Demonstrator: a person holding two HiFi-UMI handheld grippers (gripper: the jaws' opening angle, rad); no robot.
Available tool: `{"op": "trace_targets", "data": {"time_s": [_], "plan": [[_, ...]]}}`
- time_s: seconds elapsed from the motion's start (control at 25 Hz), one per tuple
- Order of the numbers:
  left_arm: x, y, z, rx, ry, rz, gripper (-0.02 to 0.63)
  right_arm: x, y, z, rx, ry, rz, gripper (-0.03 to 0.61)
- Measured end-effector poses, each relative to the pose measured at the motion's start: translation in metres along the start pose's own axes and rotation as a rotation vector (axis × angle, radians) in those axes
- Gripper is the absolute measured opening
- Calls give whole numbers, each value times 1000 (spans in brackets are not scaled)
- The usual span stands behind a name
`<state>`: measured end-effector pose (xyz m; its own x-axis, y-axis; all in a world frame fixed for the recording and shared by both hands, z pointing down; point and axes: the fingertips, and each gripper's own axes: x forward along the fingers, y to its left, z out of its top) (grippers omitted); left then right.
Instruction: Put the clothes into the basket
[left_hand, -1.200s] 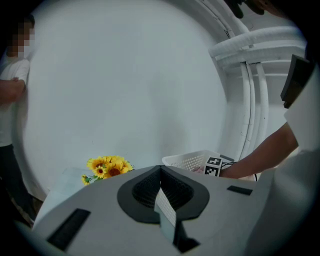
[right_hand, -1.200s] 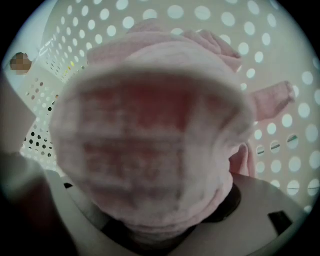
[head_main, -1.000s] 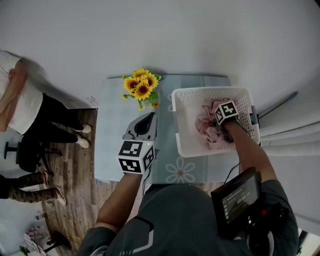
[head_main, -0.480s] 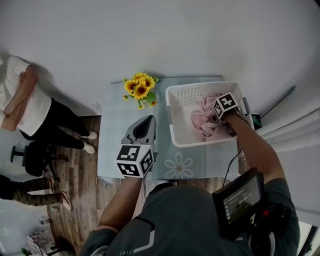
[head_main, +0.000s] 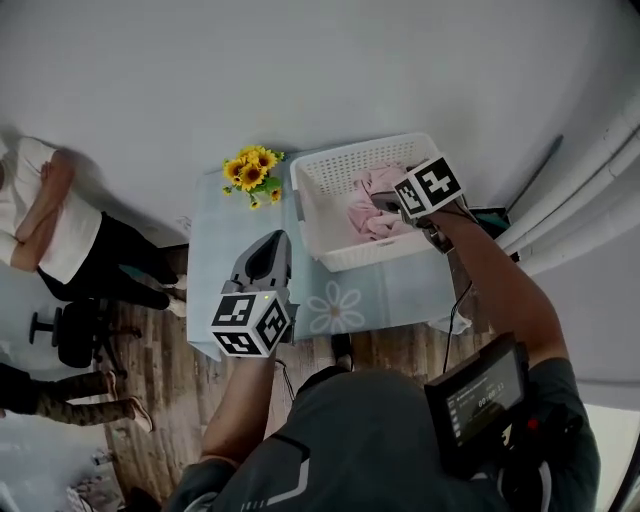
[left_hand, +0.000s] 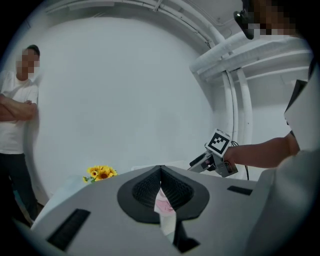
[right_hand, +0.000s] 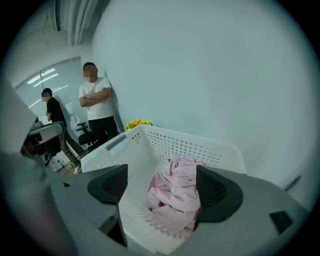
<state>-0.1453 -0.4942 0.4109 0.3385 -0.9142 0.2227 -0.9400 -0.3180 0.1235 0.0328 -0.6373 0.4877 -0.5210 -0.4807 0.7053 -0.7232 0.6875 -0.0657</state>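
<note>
One basket (head_main: 345, 165) stands on the counter (head_main: 225, 260), right of one sunflower bunch (head_main: 250, 172). One pink garment (head_main: 368, 208) lies inside the basket. There are two tools. The right tool (right_hand: 162, 185), above the basket, has just been opening. Its jaws are spread wide and grip nothing, with the garment lying below them. The left tool (left_hand: 161, 175), nearer, is closed and empty.

Pink clothes (head_main: 368, 210), white basket (head_main: 340, 165), yellow sunflowers (head_main: 249, 170), pale blue daisy-print table (head_main: 215, 250)
</note>
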Motion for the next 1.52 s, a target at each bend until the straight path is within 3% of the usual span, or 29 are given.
{"op": "trace_targets", "data": {"time_s": [0.24,0.44,0.64,1.04,1.16,1.28,1.52], "plan": [[-46,-45,9,37,-44,-8,9,-74,53,2,-37,-172,62,428],[-69,-61,6,44,-79,2,9,-117,75,0,-11,-311,123,422],[-88,-68,19,89,-97,38,8,-160,86,5,-44,-392,46,235],[-111,-51,57,106,-193,1,8,-204,128,13,5,-533,9,181],[-118,-46,69,116,-225,-24,8,-213,136,9,36,-553,-37,111],[-121,-40,71,146,-212,-31,8,-221,139,4,92,-581,-82,59],[-124,-33,70,152,-201,-67,8,-238,137,1,164,-645,-163,15]]}}
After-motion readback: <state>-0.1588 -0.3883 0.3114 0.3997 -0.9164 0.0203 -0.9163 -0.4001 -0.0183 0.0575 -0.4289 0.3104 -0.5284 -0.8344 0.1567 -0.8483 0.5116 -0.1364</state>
